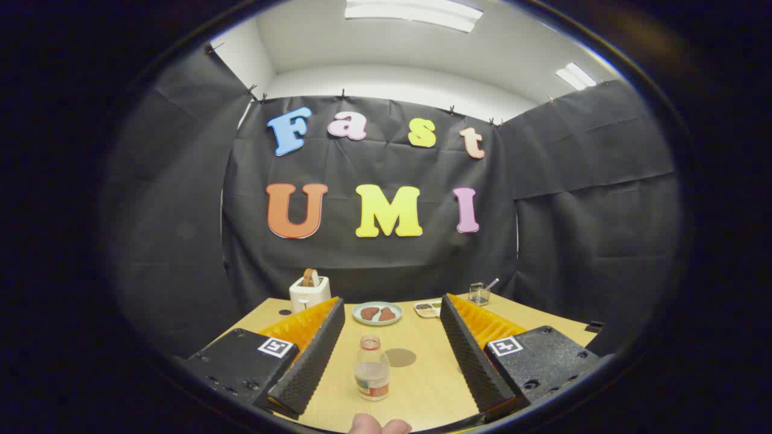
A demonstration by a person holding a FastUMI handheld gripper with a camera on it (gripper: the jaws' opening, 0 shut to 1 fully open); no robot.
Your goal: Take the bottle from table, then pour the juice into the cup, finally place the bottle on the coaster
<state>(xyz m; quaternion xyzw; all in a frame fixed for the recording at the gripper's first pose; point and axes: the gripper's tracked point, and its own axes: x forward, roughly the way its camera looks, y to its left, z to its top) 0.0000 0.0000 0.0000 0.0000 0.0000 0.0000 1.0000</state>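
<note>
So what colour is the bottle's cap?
Red, on the clear bottle standing between the open gripper fingers, seen in the gripper view.

Little legible text. Bottle (372, 377) on the bench (422, 386), between the spread fingers of the hand-held gripper (386, 352): label band present, print too small to read. Each finger block carries a square black-and-white marker tag, a coded pattern, not words.

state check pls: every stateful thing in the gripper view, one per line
gripper: open, fingers wide apart, holding nothing
bottle: upright on table between the fingers, cap on, partly filled
toaster: upright, slice sticking up from slot
plate: flat, two pieces of food on it
coaster: flat, bare
</note>
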